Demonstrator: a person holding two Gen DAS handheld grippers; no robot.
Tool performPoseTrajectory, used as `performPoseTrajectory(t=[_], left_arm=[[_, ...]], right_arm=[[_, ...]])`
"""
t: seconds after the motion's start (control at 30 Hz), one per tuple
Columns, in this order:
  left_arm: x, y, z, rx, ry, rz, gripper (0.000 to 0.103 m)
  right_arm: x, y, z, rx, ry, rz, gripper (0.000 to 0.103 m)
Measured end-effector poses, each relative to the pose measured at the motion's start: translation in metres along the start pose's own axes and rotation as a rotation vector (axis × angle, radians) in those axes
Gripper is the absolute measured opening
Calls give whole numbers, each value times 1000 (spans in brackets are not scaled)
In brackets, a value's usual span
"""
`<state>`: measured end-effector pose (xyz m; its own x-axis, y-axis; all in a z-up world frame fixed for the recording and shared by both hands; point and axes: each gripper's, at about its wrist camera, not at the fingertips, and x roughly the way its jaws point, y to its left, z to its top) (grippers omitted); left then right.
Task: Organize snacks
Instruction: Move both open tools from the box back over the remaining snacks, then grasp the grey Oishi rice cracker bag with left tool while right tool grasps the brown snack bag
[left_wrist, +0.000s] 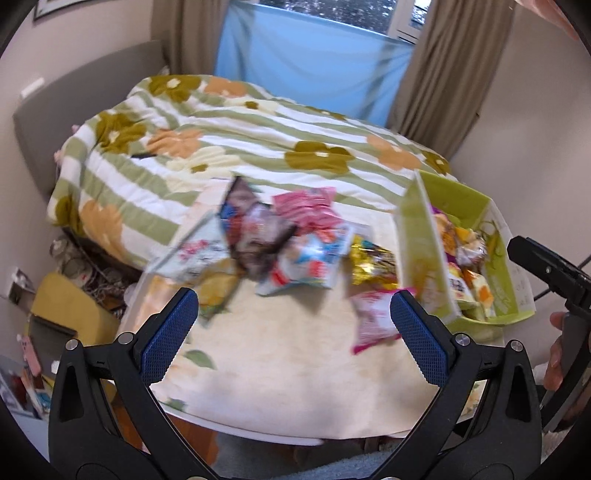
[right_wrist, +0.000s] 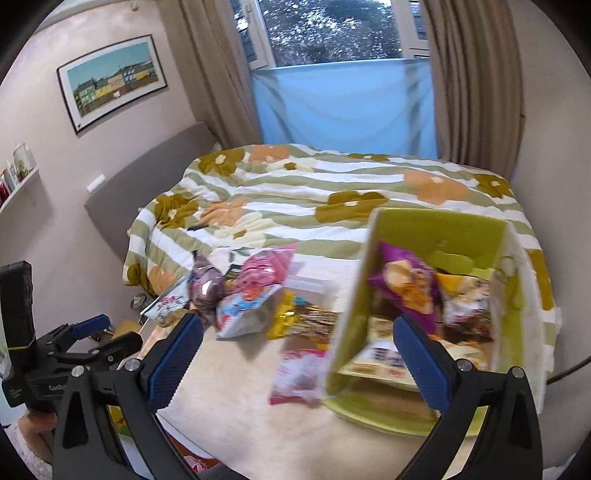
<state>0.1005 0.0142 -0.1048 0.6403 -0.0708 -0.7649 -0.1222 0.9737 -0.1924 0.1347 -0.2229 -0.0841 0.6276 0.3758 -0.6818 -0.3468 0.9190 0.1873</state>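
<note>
Both grippers hang over the near edge of the table (left_wrist: 295, 387) with nothing between their fingers; the left gripper (left_wrist: 293, 332) has its jaws wide apart, and so does the right gripper (right_wrist: 297, 354); a loose heap of snack packets (left_wrist: 280, 240) lies ahead on the cream cloth, to the left of the green box (left_wrist: 476, 206), which already holds several bags and stands at the table's right side; the closest loose item is a pink packet (left_wrist: 373, 321), lying just beside the box's near left corner; it sits ahead and to the right of the left gripper's centre, close to its right finger, and ahead and slightly left between the right gripper's fingers (right_wrist: 295, 373); its long axis seems to run away from the cameras, though blur makes that uncertain; I judge the right gripper better placed, since the box lies directly in front of it.
</note>
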Motion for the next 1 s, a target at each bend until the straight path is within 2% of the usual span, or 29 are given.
performPoseTrajectory(t=[0.27,0.5,0.7,0.87,1.0], left_arm=[[21,82,17,-16,72,-48,103],[72,125,32,23,165,-124,103],[121,132,34,74,252,-212,103],[146,126,35,130,271,-214,103],[170,121,36,163,293,-212,103]], right_arm=[[61,67,13,-4,64,31,103],[120,99,18,38,130,44,103],[168,112,14,62,173,41,103],[197,114,11,87,215,72,102],[213,116,11,27,248,74,102]])
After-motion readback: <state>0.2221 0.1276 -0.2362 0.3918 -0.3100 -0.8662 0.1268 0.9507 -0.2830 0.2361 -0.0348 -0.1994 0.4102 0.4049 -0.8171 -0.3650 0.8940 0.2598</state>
